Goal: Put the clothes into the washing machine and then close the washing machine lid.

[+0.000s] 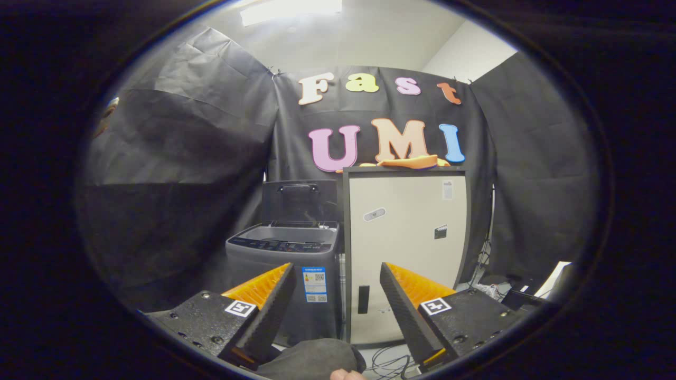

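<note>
A grey top-loading washing machine [288,274] stands well beyond my fingers, against the black cloth wall. Its dark lid [299,200] is raised upright at the back, so the tub opening [296,234] shows. An orange garment [409,162] lies on top of the tall cream cabinet [406,248] just right of the machine. My gripper [338,272] is open, its fingers spread wide with nothing between them. It is held well short of both the machine and the cabinet.
Black cloth walls close in on the left and right. Cables [391,361] trail on the floor in front of the cabinet. Dark equipment and a white box [528,293] sit on the floor at the right. A dark sleeve [311,359] shows beneath my fingers.
</note>
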Tool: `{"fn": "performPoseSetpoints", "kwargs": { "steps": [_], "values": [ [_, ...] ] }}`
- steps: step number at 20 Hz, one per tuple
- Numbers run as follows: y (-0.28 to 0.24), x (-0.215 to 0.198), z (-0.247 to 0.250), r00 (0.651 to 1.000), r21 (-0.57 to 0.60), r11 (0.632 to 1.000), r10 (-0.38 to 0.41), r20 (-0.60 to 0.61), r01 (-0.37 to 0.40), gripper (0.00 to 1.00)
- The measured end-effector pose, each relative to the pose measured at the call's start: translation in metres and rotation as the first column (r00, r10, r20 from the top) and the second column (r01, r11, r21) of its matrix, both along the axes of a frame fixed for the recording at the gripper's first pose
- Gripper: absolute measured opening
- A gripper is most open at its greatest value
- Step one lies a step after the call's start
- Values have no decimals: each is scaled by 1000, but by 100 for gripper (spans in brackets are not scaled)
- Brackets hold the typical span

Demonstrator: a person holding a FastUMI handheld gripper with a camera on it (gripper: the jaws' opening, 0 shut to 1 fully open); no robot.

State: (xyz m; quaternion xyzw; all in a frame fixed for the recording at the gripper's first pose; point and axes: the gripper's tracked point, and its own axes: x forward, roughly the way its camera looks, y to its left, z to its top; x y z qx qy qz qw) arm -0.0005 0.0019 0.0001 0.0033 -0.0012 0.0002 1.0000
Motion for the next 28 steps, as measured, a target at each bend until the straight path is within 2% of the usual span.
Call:
{"fn": "performPoseSetpoints", "kwargs": {
  "steps": [14, 17, 20, 28],
  "values": [
    [1, 1, 1, 1000, 7, 1000, 4, 2, -4, 97],
    [6, 1, 4, 1000, 42, 999, 13, 6, -13, 97],
    [10, 8, 14, 1000, 90, 996, 19, 18, -21, 97],
    [3, 33, 20, 1000, 106, 994, 2, -1, -2, 97]
  ]
}}
